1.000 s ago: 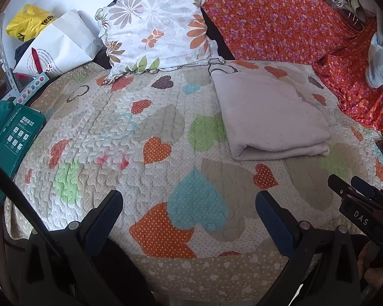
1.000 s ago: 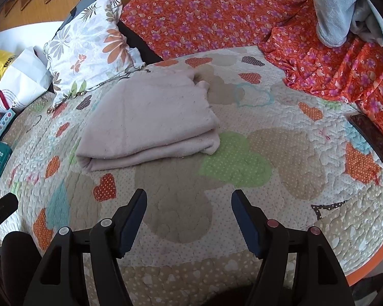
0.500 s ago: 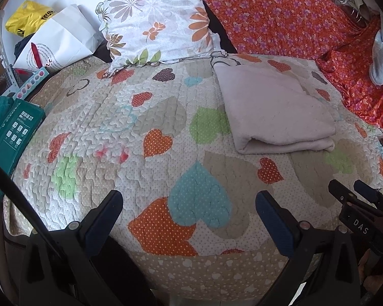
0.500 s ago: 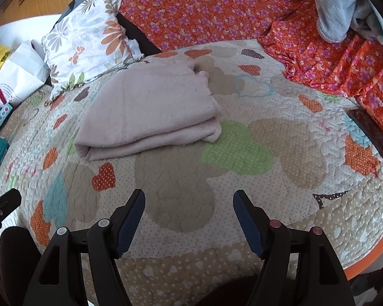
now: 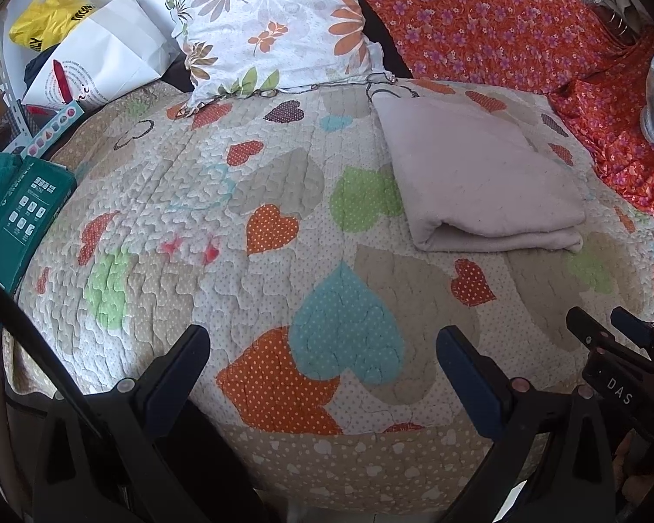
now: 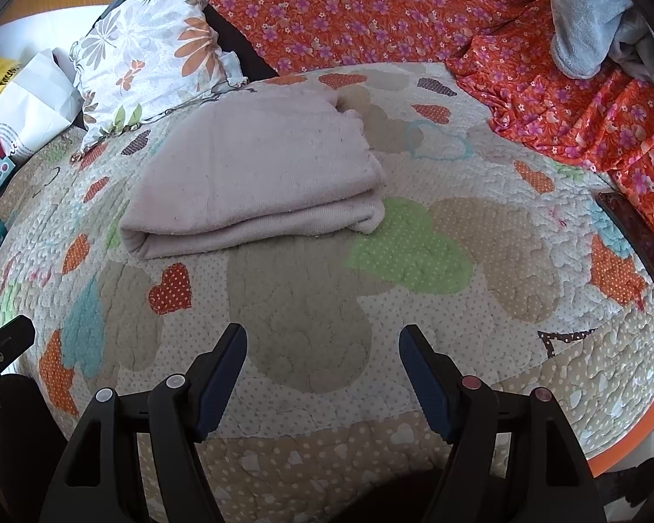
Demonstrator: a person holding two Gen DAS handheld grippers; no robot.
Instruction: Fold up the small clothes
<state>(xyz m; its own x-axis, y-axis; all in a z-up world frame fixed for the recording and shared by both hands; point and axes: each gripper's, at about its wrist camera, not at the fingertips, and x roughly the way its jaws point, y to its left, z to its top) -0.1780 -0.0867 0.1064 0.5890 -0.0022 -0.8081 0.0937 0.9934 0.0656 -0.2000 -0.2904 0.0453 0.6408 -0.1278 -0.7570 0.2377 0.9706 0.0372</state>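
A pale pink garment [image 5: 475,174] lies folded into a neat rectangle on the heart-patterned quilt [image 5: 257,200]; it also shows in the right wrist view [image 6: 257,174]. My left gripper [image 5: 322,348] is open and empty over the quilt's near edge, left of the garment. My right gripper [image 6: 322,348] is open and empty, just in front of the garment and apart from it. The right gripper's tips also show at the left view's right edge [image 5: 606,327].
A floral pillow [image 5: 274,26] leans at the back. Orange flowered fabric [image 6: 370,8] covers the back and right, with a grey-blue cloth pile [image 6: 588,22] on it. A dark phone [image 6: 636,235] lies at right. A white bag [image 5: 104,52] and a green box [image 5: 22,213] sit at left.
Both grippers have drawn back slightly and tilted, so the folded garment sits a little lower in both views. Both grippers stay open and empty.
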